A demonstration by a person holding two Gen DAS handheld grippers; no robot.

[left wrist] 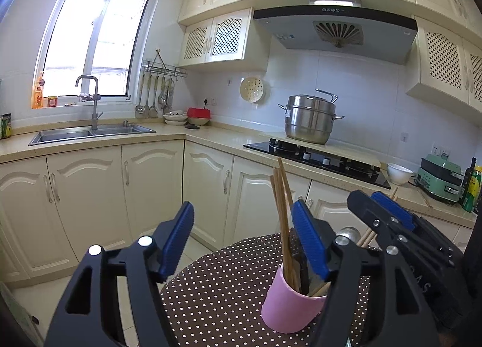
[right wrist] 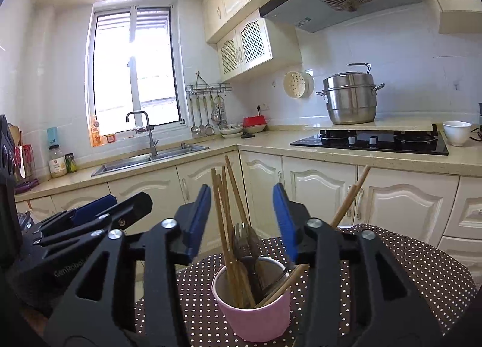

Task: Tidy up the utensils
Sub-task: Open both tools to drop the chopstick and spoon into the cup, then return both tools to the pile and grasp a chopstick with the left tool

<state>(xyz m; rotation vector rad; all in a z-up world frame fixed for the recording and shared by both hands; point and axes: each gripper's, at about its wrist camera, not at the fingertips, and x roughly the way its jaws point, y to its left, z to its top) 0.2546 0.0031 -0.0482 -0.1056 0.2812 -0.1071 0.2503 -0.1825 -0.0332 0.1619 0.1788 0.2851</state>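
A: Right wrist view has the pink cup point(right wrist: 251, 310) standing on the polka-dot table point(right wrist: 391, 259), just below and between the blue pads of the right gripper point(right wrist: 244, 223). Its jaws are parted with nothing pressed between them; the utensil tops rise through the gap.

B: And the left gripper point(left wrist: 244, 240)?

A: Wide apart and empty, in its own view. The cup point(left wrist: 289, 307) sits low by its right-hand finger, with the other gripper crowding in from the right.

B: So which step is this?

A: I'd judge a utensil has been dropped into the cup and both tools are free. If anything remains to sort, the next move calls for drawing back without knocking the cup, which looks light and top-heavy.

B: Counts?

A: One cup. Four wooden chopsticks point(right wrist: 224, 214) stand upright together, and one more chopstick point(right wrist: 346, 199) leans out to the right, so five that I can make out. One metal fork point(right wrist: 245, 241) shows among them; there may be another dark-handled piece behind it, but I cannot tell. Two grippers.
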